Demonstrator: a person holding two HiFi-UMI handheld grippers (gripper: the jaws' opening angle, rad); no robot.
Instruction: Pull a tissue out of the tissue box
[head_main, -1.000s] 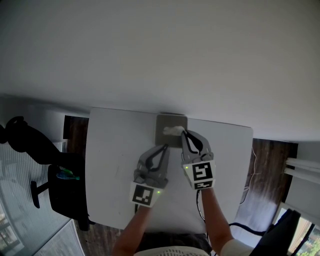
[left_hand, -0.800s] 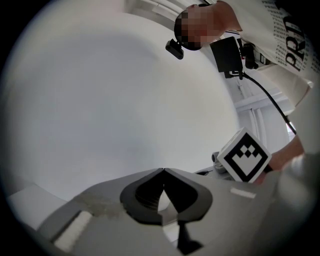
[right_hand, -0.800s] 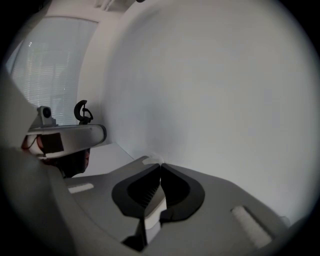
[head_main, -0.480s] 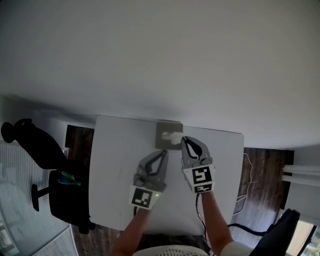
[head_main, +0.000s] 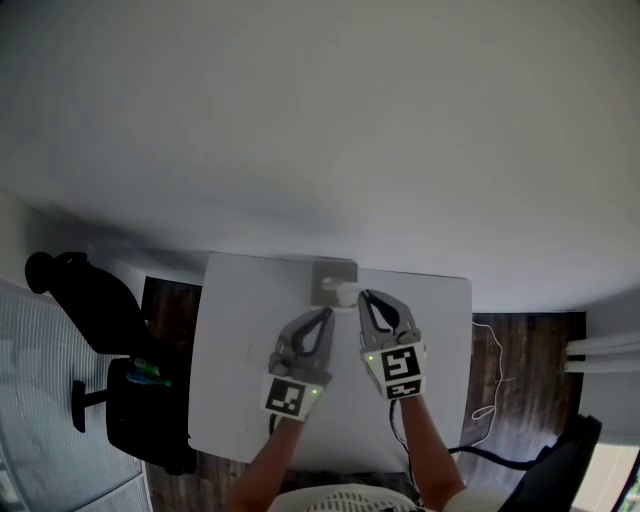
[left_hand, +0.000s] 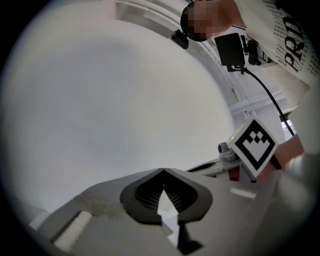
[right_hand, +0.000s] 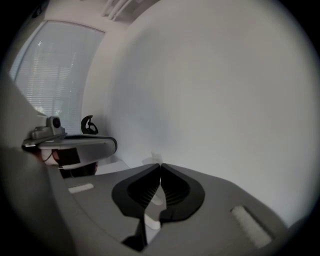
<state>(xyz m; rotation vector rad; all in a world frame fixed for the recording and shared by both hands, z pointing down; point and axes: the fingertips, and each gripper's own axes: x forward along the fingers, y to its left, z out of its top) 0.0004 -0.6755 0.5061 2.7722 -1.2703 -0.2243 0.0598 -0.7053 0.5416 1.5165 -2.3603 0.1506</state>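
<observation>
A white rectangular tabletop (head_main: 235, 340) is standing against a plain white wall (head_main: 320, 120), which is filling most of the head view. Dark wooden floor (head_main: 520, 345) is showing on both sides of the tabletop, a black office chair (head_main: 85, 295) is standing to the left, and a thin pale cable (head_main: 490, 375) is lying on the floor to the right. A grey tissue box (head_main: 322, 273) is sitting at the far edge of the tabletop, close to the wall, with a white tissue (head_main: 340, 293) sticking out of its top. The right gripper (head_main: 363, 298) is reaching to the box's near right side, and its jaws are pressing together on the end of the tissue; in the right gripper view a pale wisp of tissue (right_hand: 152, 160) is showing just past the right gripper's (right_hand: 160, 166) tips. The left gripper (head_main: 326, 314) is hovering beside it, just short of the box, and in the left gripper view its (left_hand: 162, 171) jaws are meeting with nothing between them.
</observation>
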